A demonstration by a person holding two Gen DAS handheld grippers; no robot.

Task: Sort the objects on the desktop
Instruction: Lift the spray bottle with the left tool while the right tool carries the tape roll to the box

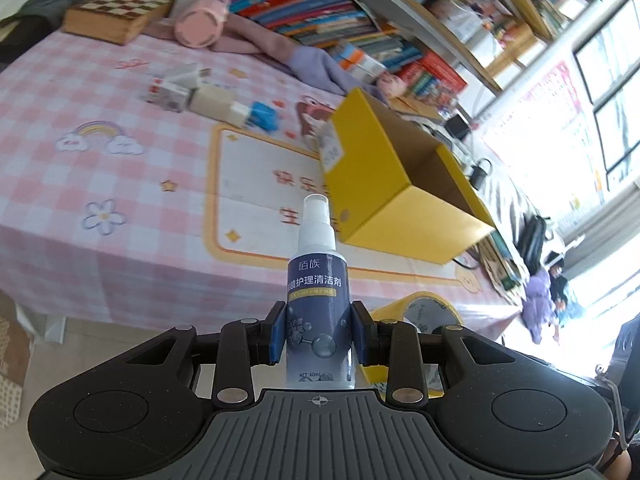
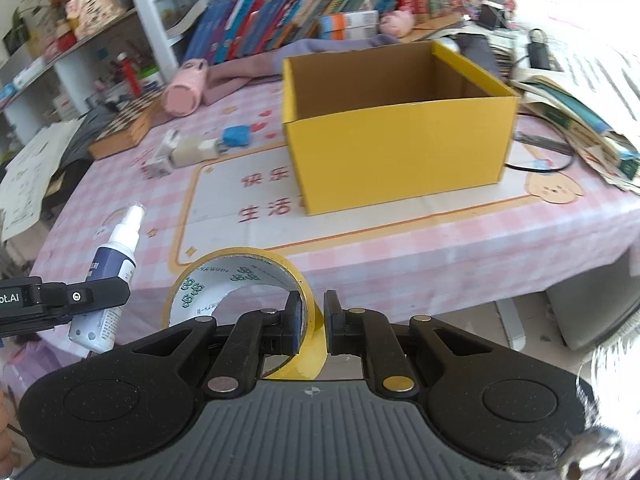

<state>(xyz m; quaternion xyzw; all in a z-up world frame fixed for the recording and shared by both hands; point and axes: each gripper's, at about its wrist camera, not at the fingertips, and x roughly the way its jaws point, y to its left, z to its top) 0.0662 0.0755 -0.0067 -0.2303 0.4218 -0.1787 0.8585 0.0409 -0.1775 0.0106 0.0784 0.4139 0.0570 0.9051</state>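
"陌族", "护理清洁剂" and "NET: 60ml" are printed on the spray bottle [image 1: 319,312]; "快乐" and "生活" are read on the tablecloth [image 2: 256,196].

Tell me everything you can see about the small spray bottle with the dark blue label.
The small spray bottle with the dark blue label looks like plastic, with a white pump head under a clear cap and a pale lower body. White Chinese lettering, a yellow strip and bubble graphics mark the label. It is held off the pink checked tablecloth, leaning slightly, clamped around its middle by the left gripper, whose blue pads press both sides. Nothing else touches it.
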